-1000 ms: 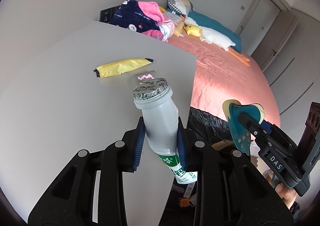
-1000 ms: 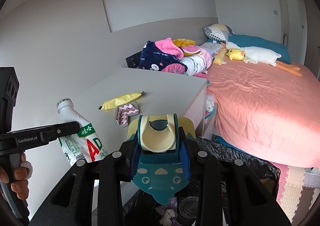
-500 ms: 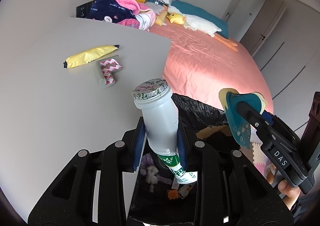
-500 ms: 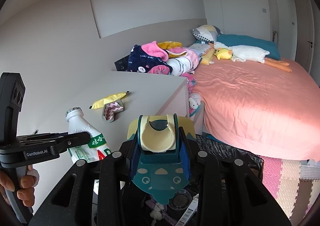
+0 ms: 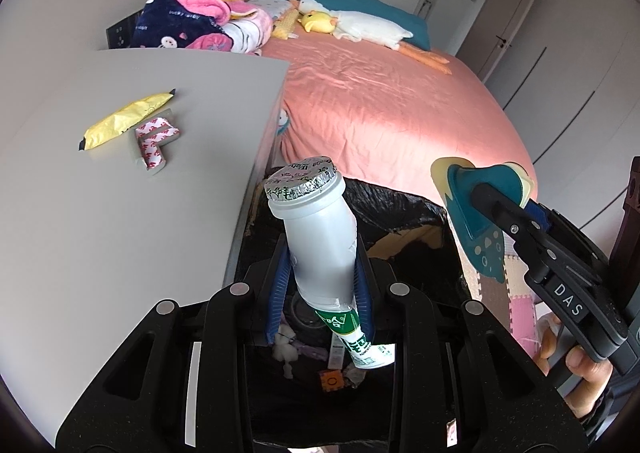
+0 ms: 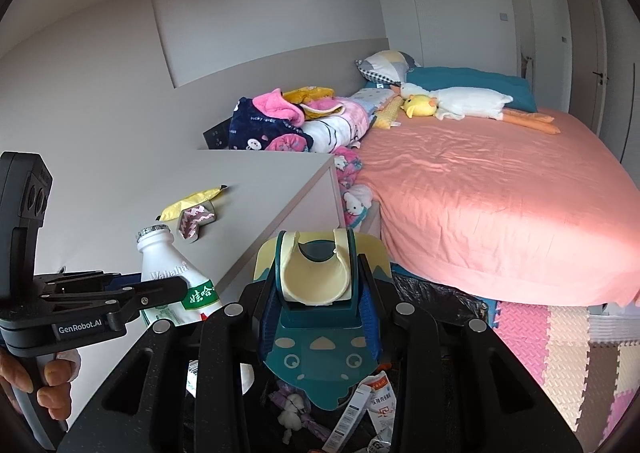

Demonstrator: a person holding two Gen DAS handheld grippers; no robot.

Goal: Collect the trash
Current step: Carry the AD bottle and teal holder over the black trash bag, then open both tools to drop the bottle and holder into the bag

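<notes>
My left gripper (image 5: 322, 285) is shut on a white plastic drink bottle (image 5: 316, 237) with a foil lid, held over the black-lined trash bin (image 5: 404, 213). In the right wrist view the same bottle (image 6: 172, 281) shows at the left in the left gripper (image 6: 160, 291). My right gripper (image 6: 318, 307) is shut on a teal and cream dinosaur-shaped item (image 6: 316, 317), also above the bin (image 6: 440, 293); from the left wrist it appears at the right (image 5: 476, 213). A yellow wrapper (image 5: 124, 119) and a red-patterned wrapper (image 5: 154, 137) lie on the grey cabinet top (image 5: 100, 213).
Several pieces of trash lie inside the bin (image 6: 340, 413). A bed with a salmon-pink sheet (image 6: 500, 193) stands right behind the bin, with a plush goose (image 6: 460, 103) and piled clothes (image 6: 288, 125). Foam floor mats (image 6: 560, 353) lie at the right. A hand (image 6: 44, 377) grips the left handle.
Both grippers have moved off the cabinet top towards the bed and now hang over the open bin, each still holding its item. The wrappers have slid leftwards in view.
</notes>
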